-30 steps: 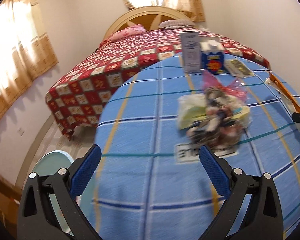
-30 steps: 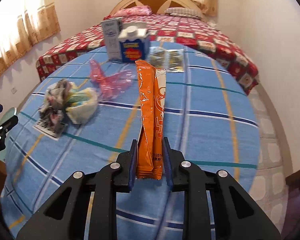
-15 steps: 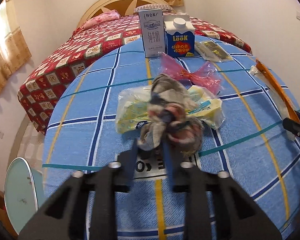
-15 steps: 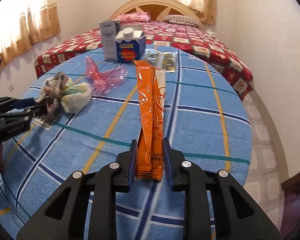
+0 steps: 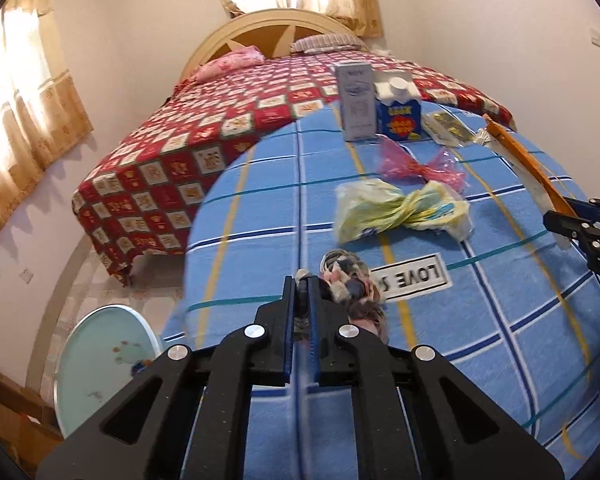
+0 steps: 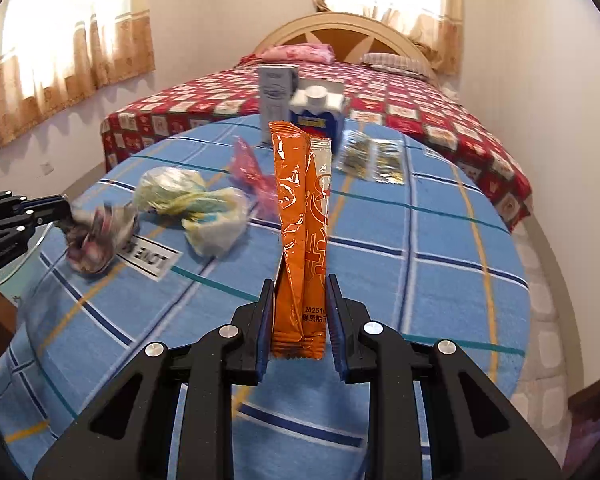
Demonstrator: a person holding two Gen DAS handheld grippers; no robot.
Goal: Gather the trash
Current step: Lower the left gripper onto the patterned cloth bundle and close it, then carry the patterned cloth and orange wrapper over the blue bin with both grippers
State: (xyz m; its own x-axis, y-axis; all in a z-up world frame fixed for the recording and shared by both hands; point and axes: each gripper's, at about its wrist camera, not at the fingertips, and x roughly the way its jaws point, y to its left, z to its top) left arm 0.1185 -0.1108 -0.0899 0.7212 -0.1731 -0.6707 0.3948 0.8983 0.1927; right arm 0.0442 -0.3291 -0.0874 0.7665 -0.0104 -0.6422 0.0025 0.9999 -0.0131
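Observation:
My left gripper [image 5: 302, 284] is shut on a crumpled, multicoloured wrapper [image 5: 352, 288], which hangs from the pads just above the blue checked tablecloth [image 5: 260, 240]. The right wrist view shows that same wrapper [image 6: 100, 236] at the tip of the left gripper [image 6: 62, 206], near the table's left edge. My right gripper [image 6: 300, 292] is shut on the lower end of a long orange snack packet [image 6: 300, 220], which stands upright between the pads. The left wrist view catches the packet [image 5: 524, 160] and the right gripper [image 5: 568, 216] at the right edge.
On the table lie a knotted yellow plastic bag [image 5: 400, 208], a pink wrapper [image 5: 416, 164], foil sachets [image 5: 448, 128], a grey carton [image 5: 358, 100] and a blue carton [image 5: 400, 116]. A pale green round container [image 5: 104, 360] sits below the table's left edge. A bed [image 5: 220, 132] stands behind.
The left gripper went from wide open to shut on the crumpled wrapper and drew it away from the yellow bag. The right gripper kept its hold on the orange packet.

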